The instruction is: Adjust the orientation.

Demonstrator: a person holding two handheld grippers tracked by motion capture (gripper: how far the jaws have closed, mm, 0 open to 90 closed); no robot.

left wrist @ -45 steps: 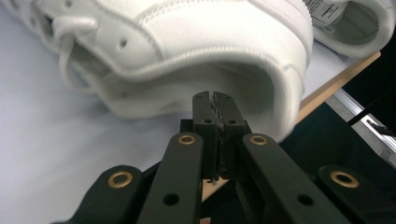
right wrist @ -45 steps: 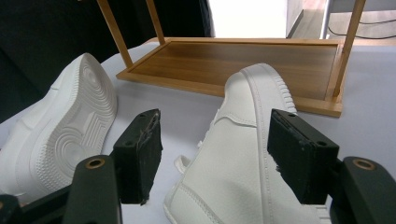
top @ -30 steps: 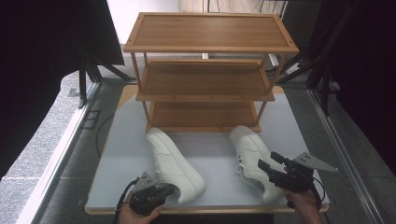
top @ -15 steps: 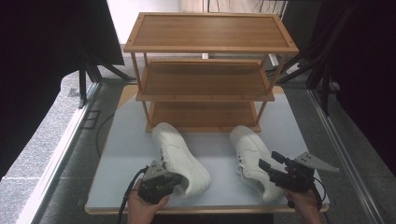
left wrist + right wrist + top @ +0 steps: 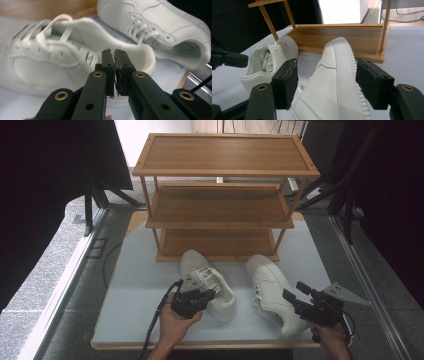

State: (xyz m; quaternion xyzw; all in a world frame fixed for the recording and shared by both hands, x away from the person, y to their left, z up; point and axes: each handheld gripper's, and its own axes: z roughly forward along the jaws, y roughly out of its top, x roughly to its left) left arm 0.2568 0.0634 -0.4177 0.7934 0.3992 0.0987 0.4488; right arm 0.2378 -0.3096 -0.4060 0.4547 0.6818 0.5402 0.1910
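While the left gripper (image 5: 200,296) is clenched on the heel collar of the left shoe (image 5: 207,282), this shoe lies with its long axis pointing away from the hand, toe toward the bottom shelf (image 5: 215,245) of the wooden rack. It rests on the table (image 5: 130,300), close in front of the rack. The right gripper (image 5: 292,298) is released, its jaws standing wide on both sides of the right shoe (image 5: 272,292), not pressing it.
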